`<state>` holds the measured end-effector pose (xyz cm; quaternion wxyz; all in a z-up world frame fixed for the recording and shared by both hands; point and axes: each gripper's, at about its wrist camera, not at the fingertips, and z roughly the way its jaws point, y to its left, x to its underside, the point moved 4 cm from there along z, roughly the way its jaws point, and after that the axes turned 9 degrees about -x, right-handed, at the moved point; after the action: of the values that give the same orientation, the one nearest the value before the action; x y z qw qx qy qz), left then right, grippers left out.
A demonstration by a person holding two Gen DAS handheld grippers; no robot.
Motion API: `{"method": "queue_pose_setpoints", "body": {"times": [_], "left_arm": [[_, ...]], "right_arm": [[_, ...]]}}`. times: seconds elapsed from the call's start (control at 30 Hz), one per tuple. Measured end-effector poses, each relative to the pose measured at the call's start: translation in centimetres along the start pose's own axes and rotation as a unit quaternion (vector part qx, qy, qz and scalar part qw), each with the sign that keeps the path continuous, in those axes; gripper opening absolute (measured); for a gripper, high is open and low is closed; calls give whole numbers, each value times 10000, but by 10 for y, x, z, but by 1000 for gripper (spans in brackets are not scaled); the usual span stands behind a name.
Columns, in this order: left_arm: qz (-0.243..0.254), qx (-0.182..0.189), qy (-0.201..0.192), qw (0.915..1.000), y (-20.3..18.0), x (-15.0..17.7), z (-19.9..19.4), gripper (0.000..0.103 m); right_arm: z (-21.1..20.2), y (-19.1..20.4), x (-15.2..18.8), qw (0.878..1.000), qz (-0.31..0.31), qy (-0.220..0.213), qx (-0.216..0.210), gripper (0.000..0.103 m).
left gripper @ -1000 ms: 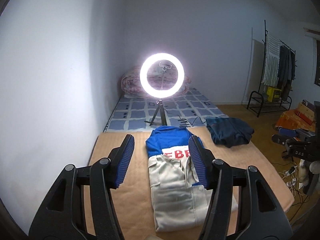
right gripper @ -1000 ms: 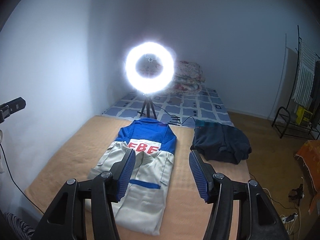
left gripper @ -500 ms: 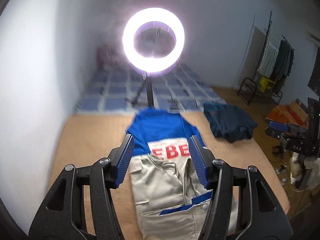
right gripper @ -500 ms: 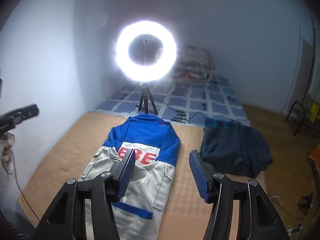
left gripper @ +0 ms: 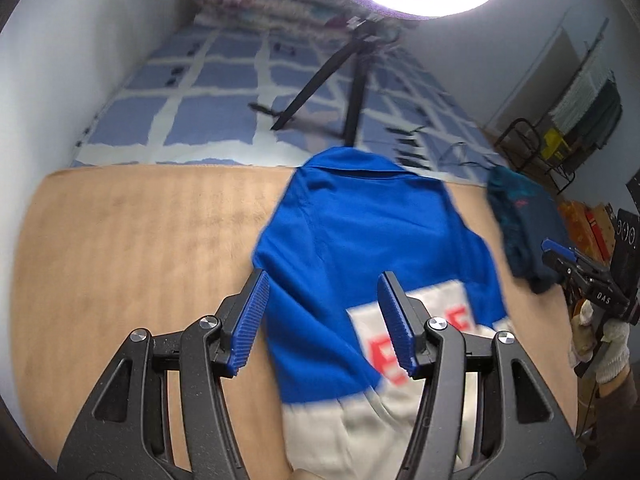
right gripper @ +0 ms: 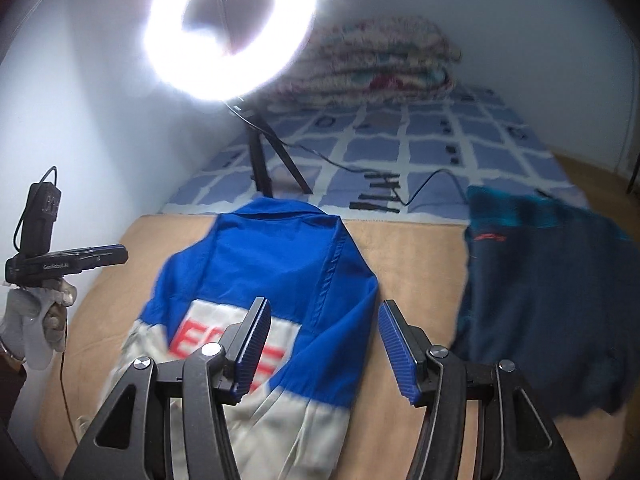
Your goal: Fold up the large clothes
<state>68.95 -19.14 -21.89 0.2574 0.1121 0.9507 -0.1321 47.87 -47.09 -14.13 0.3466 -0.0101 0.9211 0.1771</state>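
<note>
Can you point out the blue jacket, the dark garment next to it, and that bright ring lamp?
Blue jacket (right gripper: 280, 264): right wrist view, on its blue upper back.
Dark garment (right gripper: 552, 280): right wrist view, on its middle.
Ring lamp (right gripper: 280, 40): right wrist view, on the glowing ring's right side.

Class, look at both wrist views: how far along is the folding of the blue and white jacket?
Done: the blue and white jacket looks narrowed lengthwise on the tan blanket, and a dark garment lies folded beside it. In hand: nothing; the left gripper and right gripper are both open above the jacket's blue shoulders. Left: probably grasping that upper end and folding it over the white lower part.
</note>
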Motion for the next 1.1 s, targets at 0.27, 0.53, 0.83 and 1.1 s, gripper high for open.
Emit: {"method": "queue_pose_setpoints", "body": {"times": [0.27,0.53,0.83,1.1], "left_arm": [[-199,222,430,9986,23,-24,79,58],[109,380,536,9978,16,-26,111,58],[488,121,275,9984,-12,-28,105,4],[537,28,-406,9977,-28,-28,57,0]], "right_arm": [[89,-45,-14,9993,238,258,-136,58],[137,-69,-18,9956,524,410,-653,61],[143,-46,-16,9954,130,513,-802,6],[109,-23,-29,9986,-79,92,-515,0]]}}
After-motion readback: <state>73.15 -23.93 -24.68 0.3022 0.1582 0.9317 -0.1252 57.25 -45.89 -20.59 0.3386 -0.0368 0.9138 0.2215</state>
